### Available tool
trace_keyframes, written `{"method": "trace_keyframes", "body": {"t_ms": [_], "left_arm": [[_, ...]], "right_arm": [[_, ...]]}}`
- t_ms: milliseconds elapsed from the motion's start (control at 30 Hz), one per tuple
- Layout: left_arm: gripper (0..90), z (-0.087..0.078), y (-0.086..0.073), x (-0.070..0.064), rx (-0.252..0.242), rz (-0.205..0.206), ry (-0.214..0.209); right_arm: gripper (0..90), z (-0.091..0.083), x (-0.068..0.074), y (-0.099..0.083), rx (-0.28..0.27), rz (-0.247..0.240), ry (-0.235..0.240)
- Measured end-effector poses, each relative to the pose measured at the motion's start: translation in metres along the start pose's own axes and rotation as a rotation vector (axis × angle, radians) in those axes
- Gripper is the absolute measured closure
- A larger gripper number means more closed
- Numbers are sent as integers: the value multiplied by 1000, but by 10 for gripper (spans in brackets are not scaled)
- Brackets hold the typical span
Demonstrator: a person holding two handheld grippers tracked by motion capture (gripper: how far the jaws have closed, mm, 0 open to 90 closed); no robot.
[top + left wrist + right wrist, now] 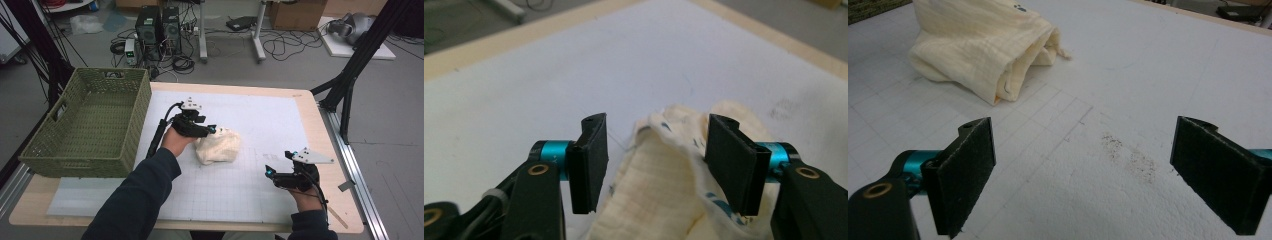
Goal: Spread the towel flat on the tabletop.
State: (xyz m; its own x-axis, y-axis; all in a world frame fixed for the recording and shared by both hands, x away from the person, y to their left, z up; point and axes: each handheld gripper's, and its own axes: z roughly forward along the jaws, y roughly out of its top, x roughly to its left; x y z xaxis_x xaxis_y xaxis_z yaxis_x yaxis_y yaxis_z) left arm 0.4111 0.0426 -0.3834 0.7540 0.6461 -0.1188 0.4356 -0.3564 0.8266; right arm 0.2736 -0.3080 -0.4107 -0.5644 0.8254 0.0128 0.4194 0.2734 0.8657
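Left gripper [212,130]: jaws parted around cream cloth [218,145], unclamped. Right gripper [277,164], at cloth's four o'clock: jaws wide, empty.

A robotics lab or research workspace is hosting this recording: two desktop computer towers [159,29] are standing on the grey concrete floor [395,115] amid tangled cables [280,46], while black frame struts [357,57] are rising beside the wooden table [320,135]. A white gridded mat [260,125] is covering the tabletop, cardboard boxes [295,14] are sitting at the back, and a person's hand is holding an instrumented gripper [295,172] over the mat.
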Motion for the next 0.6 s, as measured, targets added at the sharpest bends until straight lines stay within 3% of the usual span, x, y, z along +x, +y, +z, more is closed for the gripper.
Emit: {"method": "trace_keyframes", "body": {"t_ms": [167,200,233,367,500,600], "left_arm": [[608,5,-8,-2,63,26,-28],[674,6,-10,-3,77,29,-33],[674,6,-11,-4,100,42,-38],[853,2,-19,-9,88,58,-64],[895,-2,-24,-11,95,62,-76],[894,-6,-24,-12,49,45,-92]], "right_arm": [[101,-3,-1,-1,2,9,-1],[101,-3,-2,-2,-2,7,-3],[101,-3,-2,-2,-2,7,-3],[101,-3,-1,-1,1,4,-2],[101,-1,0,-1,2,3,1],[101,0,1,0,5,3,4]]}}
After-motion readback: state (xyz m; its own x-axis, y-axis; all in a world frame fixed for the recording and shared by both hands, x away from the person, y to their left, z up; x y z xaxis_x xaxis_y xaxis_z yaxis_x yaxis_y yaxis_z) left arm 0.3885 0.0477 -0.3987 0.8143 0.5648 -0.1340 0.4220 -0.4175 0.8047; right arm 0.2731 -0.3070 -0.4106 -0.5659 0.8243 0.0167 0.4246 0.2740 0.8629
